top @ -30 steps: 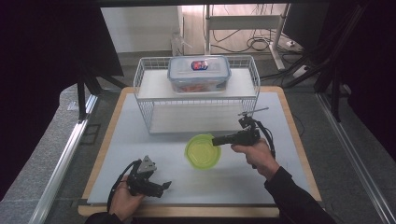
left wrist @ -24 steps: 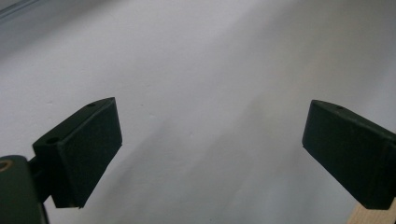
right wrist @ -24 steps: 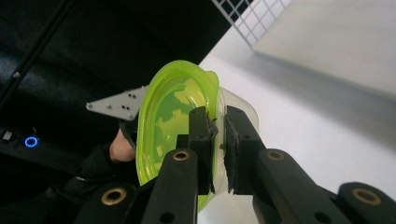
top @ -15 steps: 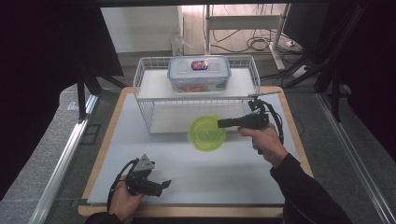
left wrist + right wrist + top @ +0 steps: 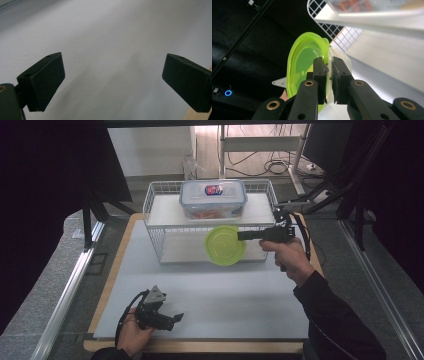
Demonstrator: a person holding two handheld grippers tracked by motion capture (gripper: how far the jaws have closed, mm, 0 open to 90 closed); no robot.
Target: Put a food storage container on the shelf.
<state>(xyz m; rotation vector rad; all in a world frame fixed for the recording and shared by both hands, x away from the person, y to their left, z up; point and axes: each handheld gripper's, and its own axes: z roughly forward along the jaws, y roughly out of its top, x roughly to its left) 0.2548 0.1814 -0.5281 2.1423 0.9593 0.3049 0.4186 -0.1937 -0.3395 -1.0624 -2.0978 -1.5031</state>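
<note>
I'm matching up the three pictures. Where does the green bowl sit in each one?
High view: the green bowl hangs at centre, before the wire rack, held at its right rim by the right gripper.
Left gripper view: the bowl isn't in it, just open jaws over the white table.
Right gripper view: centre-left, its rim clamped between the jaws.
Shared landmark: the rack, top right in the right gripper view.

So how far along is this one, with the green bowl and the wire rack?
Done: the right gripper is shut on the green bowl by its rim and has it off the table, in front of the wire rack. In hand: carrying it, tilted on edge, apparently toward the rack's lower shelf. Left: setting it down and letting go. The left gripper rests open near the table's front edge.
</note>
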